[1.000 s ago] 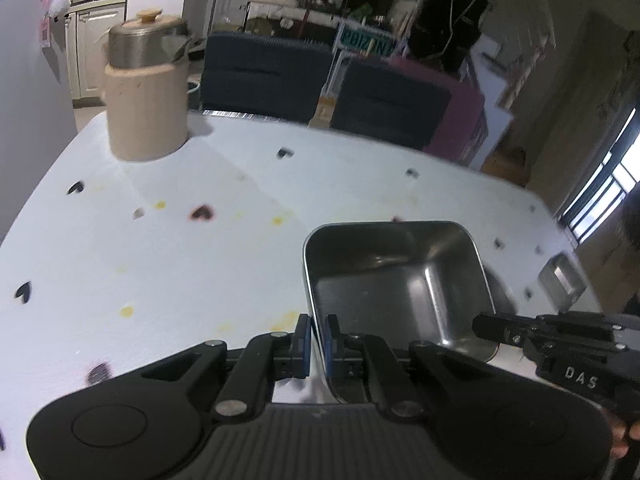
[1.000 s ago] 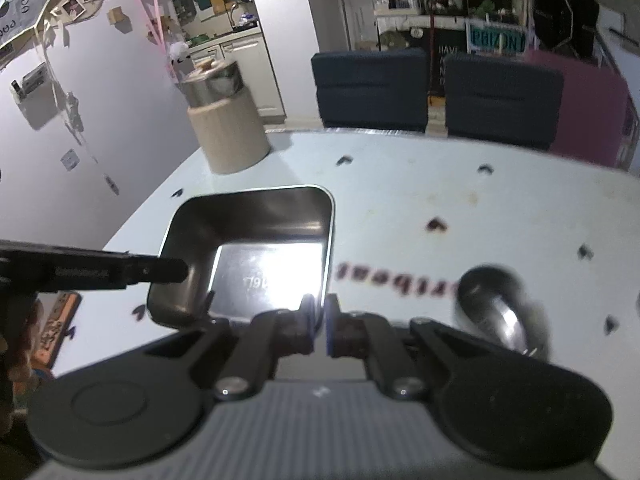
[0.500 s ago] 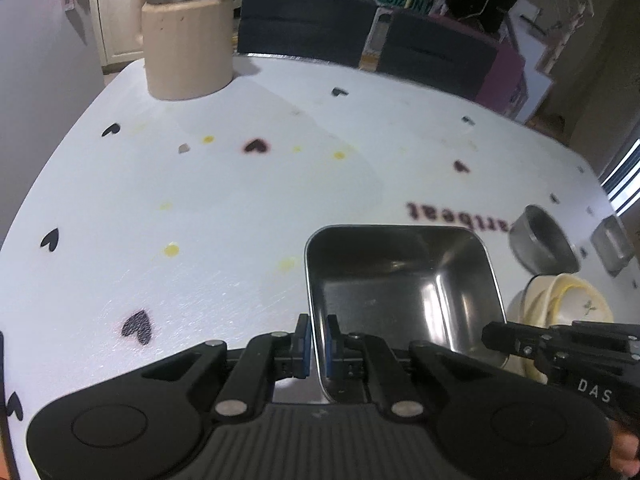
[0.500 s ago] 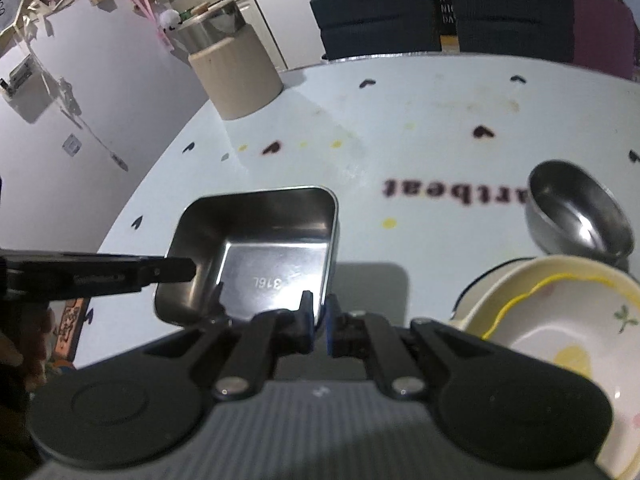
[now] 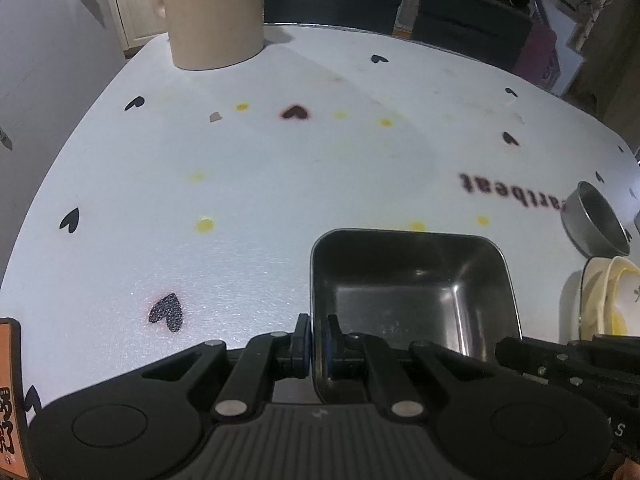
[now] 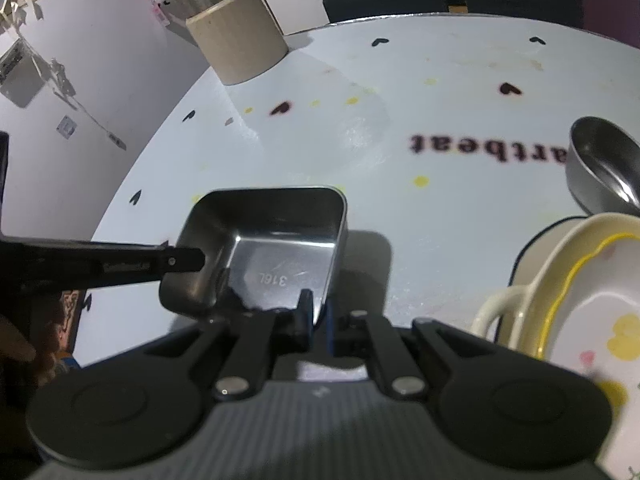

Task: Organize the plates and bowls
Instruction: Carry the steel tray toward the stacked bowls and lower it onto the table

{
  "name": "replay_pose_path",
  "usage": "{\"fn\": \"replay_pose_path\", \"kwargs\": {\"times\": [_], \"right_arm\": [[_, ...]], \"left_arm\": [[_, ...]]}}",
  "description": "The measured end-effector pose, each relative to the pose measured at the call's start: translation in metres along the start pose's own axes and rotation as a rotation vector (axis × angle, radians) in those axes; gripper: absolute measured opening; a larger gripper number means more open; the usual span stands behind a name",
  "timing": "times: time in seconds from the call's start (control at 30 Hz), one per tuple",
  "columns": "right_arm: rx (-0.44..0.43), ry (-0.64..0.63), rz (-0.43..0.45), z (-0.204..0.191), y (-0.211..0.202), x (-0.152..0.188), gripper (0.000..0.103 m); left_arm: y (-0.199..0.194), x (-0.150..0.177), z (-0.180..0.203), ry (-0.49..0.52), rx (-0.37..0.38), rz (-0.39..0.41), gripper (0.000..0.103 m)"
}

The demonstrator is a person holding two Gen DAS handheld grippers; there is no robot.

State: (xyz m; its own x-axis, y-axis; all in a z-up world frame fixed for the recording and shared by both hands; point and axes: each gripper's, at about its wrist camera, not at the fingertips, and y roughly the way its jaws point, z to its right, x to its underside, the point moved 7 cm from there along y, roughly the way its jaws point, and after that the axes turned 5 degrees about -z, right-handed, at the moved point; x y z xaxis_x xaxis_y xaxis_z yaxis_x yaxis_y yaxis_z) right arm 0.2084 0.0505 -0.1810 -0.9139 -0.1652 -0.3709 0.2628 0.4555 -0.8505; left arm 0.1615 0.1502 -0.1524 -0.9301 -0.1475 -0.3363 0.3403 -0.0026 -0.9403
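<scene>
Both the left tongs (image 5: 318, 346) and right tongs (image 6: 318, 326), each clamped on a wall of the square steel pan (image 5: 412, 300), have lowered it to the bench (image 5: 240, 184) at lower centre of frame, likely ready for release.

The left gripper (image 5: 318, 350) pinches the left wall of a square steel tray (image 5: 412, 300) over the white table (image 5: 280, 160); at three o'clock sits a round steel bowl (image 5: 594, 220), at eleven a beige canister (image 5: 214, 12).
</scene>
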Motion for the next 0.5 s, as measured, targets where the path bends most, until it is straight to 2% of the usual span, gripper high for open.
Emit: {"fn": "replay_pose_path", "kwargs": {"times": [0.5], "right_arm": [[-0.006,0.027,-0.025,-0.0026,0.0103,-0.0011,0.009]], "left_arm": [[0.0092,0.0007,-0.0031,0.004,-0.026,-0.03,0.008]]}}
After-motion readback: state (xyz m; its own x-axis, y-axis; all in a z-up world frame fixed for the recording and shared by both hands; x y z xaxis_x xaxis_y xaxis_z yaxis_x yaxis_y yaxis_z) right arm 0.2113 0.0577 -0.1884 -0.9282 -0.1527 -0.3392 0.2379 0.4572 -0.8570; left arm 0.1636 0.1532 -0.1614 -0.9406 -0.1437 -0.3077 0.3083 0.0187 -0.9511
